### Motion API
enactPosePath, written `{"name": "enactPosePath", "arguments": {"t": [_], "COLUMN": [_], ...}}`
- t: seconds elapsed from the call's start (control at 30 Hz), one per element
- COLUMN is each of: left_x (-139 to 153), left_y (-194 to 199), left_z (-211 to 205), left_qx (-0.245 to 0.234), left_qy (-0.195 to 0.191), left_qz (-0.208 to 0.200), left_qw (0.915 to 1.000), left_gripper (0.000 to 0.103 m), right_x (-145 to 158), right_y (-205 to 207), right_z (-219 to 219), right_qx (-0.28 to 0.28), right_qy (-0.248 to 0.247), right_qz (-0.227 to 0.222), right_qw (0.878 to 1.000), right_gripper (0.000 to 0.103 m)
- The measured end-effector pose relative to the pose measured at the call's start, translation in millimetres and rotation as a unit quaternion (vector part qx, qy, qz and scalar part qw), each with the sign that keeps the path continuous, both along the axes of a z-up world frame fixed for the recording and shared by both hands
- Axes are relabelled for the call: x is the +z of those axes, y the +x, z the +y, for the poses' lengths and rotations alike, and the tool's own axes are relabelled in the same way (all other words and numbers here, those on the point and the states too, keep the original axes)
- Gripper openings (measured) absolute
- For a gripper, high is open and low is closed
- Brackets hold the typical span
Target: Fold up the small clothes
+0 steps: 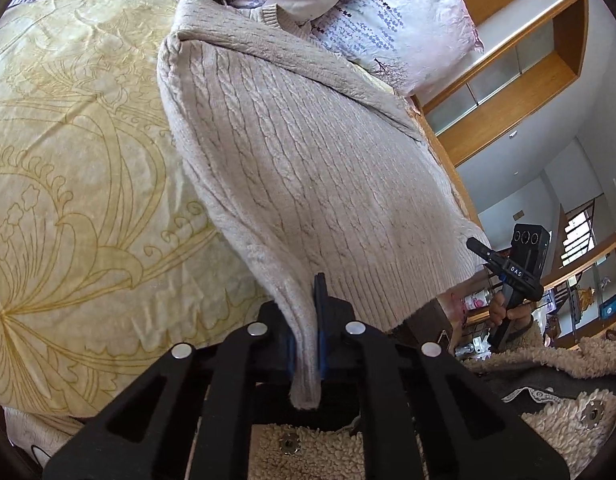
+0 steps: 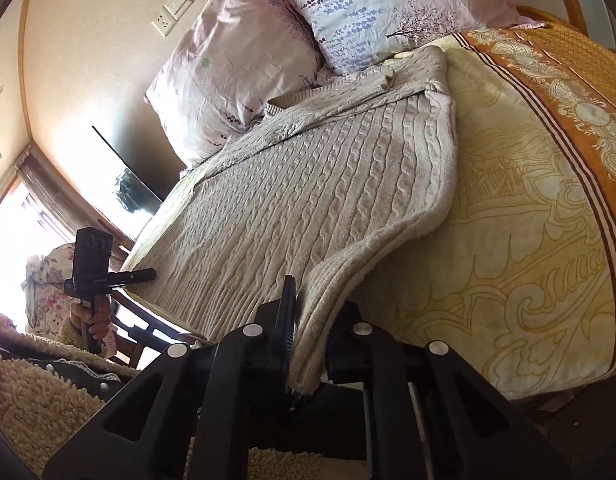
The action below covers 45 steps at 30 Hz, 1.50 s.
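Note:
A beige cable-knit sweater (image 1: 308, 168) lies spread on the bed, neck toward the pillows. In the left wrist view my left gripper (image 1: 303, 320) is shut on one bottom corner of its ribbed hem, and the fabric hangs down between the pads. My right gripper (image 1: 488, 254), held by a hand, sits at the other hem corner. In the right wrist view the sweater (image 2: 308, 184) runs away from me, and my right gripper (image 2: 312, 308) is shut on its near hem corner. My left gripper (image 2: 139, 274) shows at the far left hem corner.
A yellow patterned blanket (image 1: 67, 160) with an orange border (image 2: 568, 100) covers the bed. Floral pillows (image 1: 388, 12) (image 2: 243, 64) lie at the head. A person's fleece jacket (image 1: 568, 408) is close below. Wooden shelves (image 1: 508, 80) stand beyond the bed.

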State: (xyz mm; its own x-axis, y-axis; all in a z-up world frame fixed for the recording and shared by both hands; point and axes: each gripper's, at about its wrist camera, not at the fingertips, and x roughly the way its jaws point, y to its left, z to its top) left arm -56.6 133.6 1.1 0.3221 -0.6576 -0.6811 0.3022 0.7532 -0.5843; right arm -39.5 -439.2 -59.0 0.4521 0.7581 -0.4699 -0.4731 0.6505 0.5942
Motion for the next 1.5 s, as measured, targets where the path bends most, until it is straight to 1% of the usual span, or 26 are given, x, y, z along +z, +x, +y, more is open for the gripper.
{"name": "enactPosePath", "arguments": {"t": [0.1, 0.27, 0.37, 0.43, 0.57, 0.63, 0.83, 1.0, 1.2, 1.37, 1.43, 1.5], "left_x": [2.8, 21.3, 30.2, 34.0, 42.9, 47.3, 59.9, 64.4, 61.1, 64.7, 62.6, 54.9], "left_y": [-2.2, 4.0, 13.2, 21.3, 42.0, 55.1, 105.1, 146.2, 177.4, 205.2, 218.7, 232.2], "left_z": [6.3, 13.5, 20.9, 26.0, 31.3, 32.3, 33.9, 34.1, 31.2, 31.5, 29.1, 24.9], "left_qx": [0.006, 0.014, 0.031, 0.047, 0.074, 0.087, 0.131, 0.156, 0.175, 0.204, 0.223, 0.245], "left_qy": [-0.014, -0.041, -0.060, -0.068, -0.087, -0.097, -0.113, -0.127, -0.132, -0.141, -0.138, -0.127], "left_qz": [-0.009, -0.047, -0.063, -0.070, -0.081, -0.086, -0.100, -0.098, -0.089, -0.106, -0.115, -0.119], "left_qw": [0.9998, 0.9980, 0.9957, 0.9941, 0.9902, 0.9877, 0.9798, 0.9747, 0.9716, 0.9631, 0.9582, 0.9537], "left_gripper": [0.006, 0.006, 0.006, 0.006, 0.006, 0.006, 0.006, 0.006, 0.006, 0.006, 0.006, 0.006], "right_x": [7.0, 23.2, 31.4, 35.4, 43.3, 50.0, 74.3, 83.2, 85.0, 90.9, 87.3, 78.8], "right_y": [-0.5, 4.3, 11.9, 20.4, 38.3, 48.4, 86.8, 116.4, 142.2, 172.0, 190.7, 211.5], "right_z": [-0.9, 0.9, 1.0, 1.0, -1.1, -0.3, 8.1, 16.3, 24.8, 23.1, 24.6, 30.3], "right_qx": [-0.013, -0.027, -0.039, -0.047, -0.060, -0.066, -0.085, -0.095, -0.107, -0.146, -0.169, -0.183], "right_qy": [0.017, 0.037, 0.057, 0.067, 0.087, 0.087, 0.084, 0.075, 0.068, 0.072, 0.081, 0.085], "right_qz": [-0.017, -0.062, -0.082, -0.088, -0.096, -0.104, -0.128, -0.134, -0.135, -0.138, -0.124, -0.098], "right_qw": [1.000, 0.997, 0.994, 0.993, 0.990, 0.989, 0.985, 0.984, 0.983, 0.977, 0.975, 0.975], "right_gripper": [0.008, 0.008, 0.008, 0.008, 0.008, 0.008, 0.008, 0.008, 0.007, 0.007, 0.007, 0.007]}}
